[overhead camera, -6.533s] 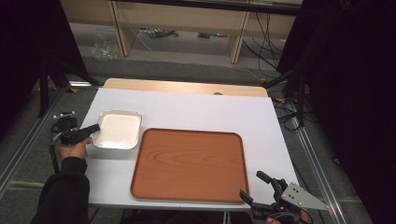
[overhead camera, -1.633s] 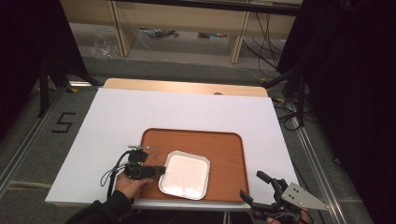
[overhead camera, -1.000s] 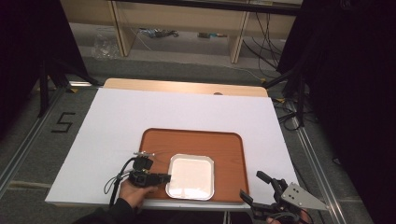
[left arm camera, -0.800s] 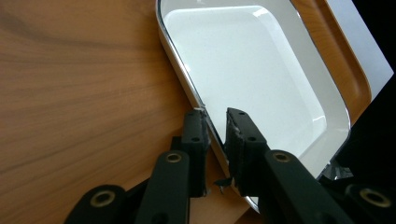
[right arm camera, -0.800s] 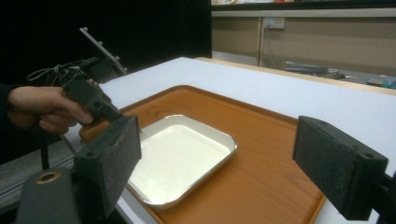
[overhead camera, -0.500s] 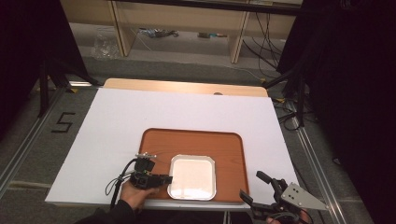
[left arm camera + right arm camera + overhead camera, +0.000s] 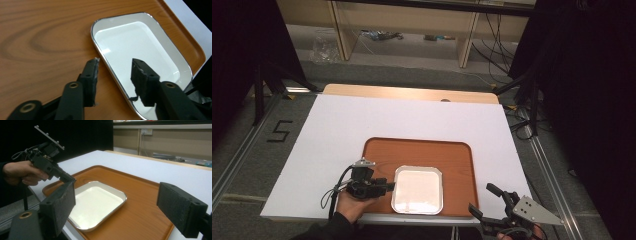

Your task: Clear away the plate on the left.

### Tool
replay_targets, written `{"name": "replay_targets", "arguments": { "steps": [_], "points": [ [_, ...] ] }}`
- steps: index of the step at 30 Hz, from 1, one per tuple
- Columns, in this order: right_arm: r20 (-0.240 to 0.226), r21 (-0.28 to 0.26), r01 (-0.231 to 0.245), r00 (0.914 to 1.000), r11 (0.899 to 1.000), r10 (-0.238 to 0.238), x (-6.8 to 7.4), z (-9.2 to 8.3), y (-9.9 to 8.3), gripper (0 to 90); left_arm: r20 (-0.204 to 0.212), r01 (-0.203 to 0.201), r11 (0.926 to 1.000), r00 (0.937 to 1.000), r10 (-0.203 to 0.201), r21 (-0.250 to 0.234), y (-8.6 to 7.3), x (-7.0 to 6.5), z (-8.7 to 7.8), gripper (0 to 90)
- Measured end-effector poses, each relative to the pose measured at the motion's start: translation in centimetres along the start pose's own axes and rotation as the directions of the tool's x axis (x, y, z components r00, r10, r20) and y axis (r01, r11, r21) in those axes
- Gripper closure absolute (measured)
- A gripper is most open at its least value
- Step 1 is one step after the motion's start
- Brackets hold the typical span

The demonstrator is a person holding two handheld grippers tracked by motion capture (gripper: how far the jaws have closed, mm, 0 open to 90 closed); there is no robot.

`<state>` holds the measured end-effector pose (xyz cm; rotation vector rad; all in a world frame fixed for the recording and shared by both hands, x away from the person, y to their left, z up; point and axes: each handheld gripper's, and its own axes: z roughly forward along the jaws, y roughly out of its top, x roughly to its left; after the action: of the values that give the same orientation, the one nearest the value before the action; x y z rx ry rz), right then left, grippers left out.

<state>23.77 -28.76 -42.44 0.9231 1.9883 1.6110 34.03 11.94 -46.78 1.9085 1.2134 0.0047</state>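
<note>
From above, a white table (image 7: 412,120) stands in a dim room, with wooden shelving and loose cables on the floor beyond its far edge. A brown wooden tray (image 7: 457,155) lies on the near half of the table, its long axis running left to right. On the tray's near part sits a white dish (image 7: 418,189) with a shiny metal rim, roughly square with rounded corners. The left claw (image 7: 388,186), held in a hand (image 7: 349,204), sits at the tray's left edge, pointing right at the dish, its tips right at the dish's left rim. The right claw (image 7: 488,200) hangs off the table's near right corner, away from the dish, jaws spread wide with nothing between them.

In the left gripper view, the jaws stand apart, straddling the dish's (image 7: 140,55) rim: one pad over the bare tray (image 7: 45,37), the other over the white inside. Whether either pad touches the rim I cannot tell. The dish stretches away ahead of the claw, toward the tray's raised edge.

In the right gripper view, the jaws gape wide and empty. Ahead lies the dish (image 7: 96,202) on the tray (image 7: 147,202), one corner toward this claw. Beyond it the left claw (image 7: 68,178) slants down to the dish's far rim, gripped by the hand (image 7: 21,173).
</note>
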Motion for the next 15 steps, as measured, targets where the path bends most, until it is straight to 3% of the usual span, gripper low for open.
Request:
{"name": "replay_targets", "arguments": {
  "steps": [3,7,15],
  "points": [
    [-0.001,-0.006,0.007,1.0000,1.000,-0.007,-0.1,0.0,0.0,16.5,-0.020,-0.035,0.9989,0.9992,0.034,-0.030,0.3,-0.3,-0.5,47.0],
    [0.000,-0.005,0.006,1.0000,1.000,-0.006,-0.1,0.0,0.0,16.5,-0.019,-0.044,0.9966,0.9989,0.042,-0.070,0.4,-0.4,-0.9,43.5],
    [0.000,-0.006,0.009,1.0000,1.000,-0.009,-0.1,0.0,0.0,16.5,-0.010,-0.039,0.9941,0.9992,0.038,-0.101,0.4,0.0,-1.7,38.5]
  ]
}}
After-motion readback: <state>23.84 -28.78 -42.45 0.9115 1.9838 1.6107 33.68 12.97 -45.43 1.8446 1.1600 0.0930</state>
